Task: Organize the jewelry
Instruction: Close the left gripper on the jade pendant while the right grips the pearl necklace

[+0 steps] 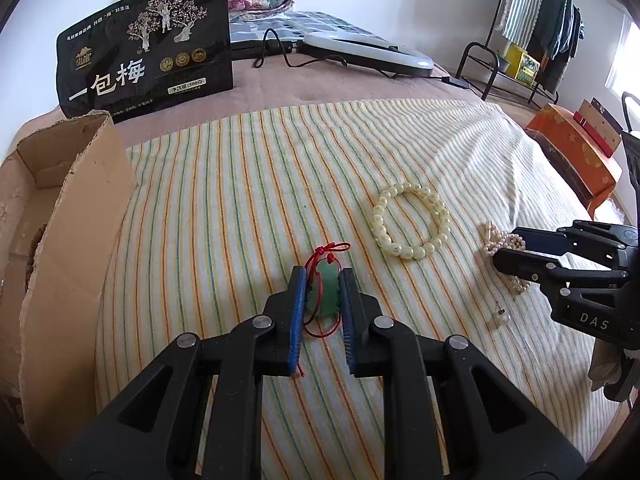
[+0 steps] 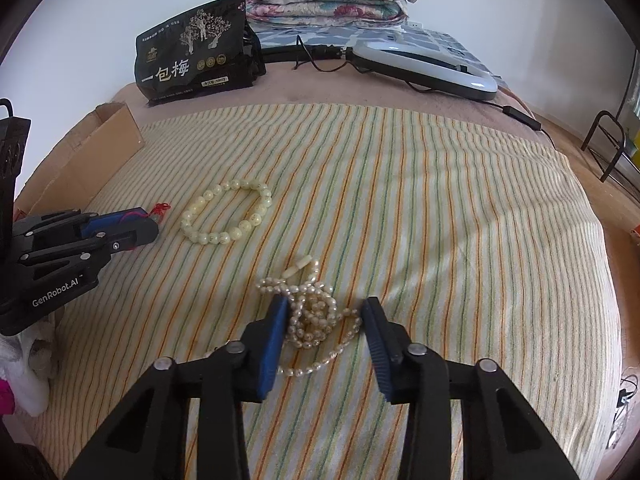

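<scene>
the left gripper [image 1: 323, 280] has its blue-padded fingers closed in against the sides of the green jade pendant [image 1: 325, 293], which lies on the striped cloth [image 1: 240, 184] with its red cord [image 1: 326, 254] looped ahead of and behind the stone. the pads look to be touching the pendant, so i judge it as gripped, though barely off the fabric if at all. the likely trouble here: the stone is smooth and rounded, so a shallow pinch could let it squirt out forwards, and the loose cord trailing under the left finger could snag and drag as the hand rises toward the cardboard box [image 1: 60, 208] just to the left.

the right gripper [image 2: 325, 312] stands wide apart, straddling the tangled pearl necklace [image 2: 312, 314] without clamping it; the left pad [image 2: 272, 340] touches the pile, the right one is clear of it. closing here would probably catch only some strands, leaving the rest and the pale clasp end to hang, swing, or pull the heap apart. pinching into the soft cloth could also lift a fold of it.

the necklace is a heap of small, irregular cream pearls. between the two grippers, untouched, lies the pale beaded bracelet [image 2: 226, 216], a ring of large milky beads with dark markings, lying flat and open.
</scene>
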### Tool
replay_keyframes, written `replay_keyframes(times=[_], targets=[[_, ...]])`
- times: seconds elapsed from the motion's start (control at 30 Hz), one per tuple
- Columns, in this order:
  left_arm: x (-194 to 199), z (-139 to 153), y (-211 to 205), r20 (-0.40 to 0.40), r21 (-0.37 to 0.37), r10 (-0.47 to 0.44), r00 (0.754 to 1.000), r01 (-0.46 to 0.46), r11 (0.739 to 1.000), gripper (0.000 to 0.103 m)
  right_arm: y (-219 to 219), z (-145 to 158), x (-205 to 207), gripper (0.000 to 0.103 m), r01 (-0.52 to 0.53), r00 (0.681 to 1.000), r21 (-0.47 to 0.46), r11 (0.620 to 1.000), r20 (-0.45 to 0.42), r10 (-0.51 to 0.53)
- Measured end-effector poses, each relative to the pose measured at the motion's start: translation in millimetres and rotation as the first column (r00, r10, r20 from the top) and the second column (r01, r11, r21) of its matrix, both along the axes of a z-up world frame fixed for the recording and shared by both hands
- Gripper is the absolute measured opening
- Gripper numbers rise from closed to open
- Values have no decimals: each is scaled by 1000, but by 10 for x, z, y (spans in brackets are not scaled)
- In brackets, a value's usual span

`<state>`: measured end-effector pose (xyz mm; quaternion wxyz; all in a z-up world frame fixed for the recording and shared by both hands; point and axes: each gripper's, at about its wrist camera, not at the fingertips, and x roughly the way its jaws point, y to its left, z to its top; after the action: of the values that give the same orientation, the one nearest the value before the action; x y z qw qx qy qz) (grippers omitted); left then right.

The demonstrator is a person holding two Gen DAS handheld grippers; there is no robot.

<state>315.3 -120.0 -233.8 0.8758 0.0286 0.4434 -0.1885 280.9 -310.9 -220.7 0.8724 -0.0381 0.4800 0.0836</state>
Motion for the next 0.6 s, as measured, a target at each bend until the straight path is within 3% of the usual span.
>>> replay_keyframes(times=[0.13,0.6], targets=[[-52,29,-14,0,7,-12,1000,12,1000,15,-37,20,-19,9,4,1000,23,1000,-11,-3],[-322,337,-7,41,-20,-36,999,37,999,15,-108,398,-258,5,22,998,67,998,60,-26]])
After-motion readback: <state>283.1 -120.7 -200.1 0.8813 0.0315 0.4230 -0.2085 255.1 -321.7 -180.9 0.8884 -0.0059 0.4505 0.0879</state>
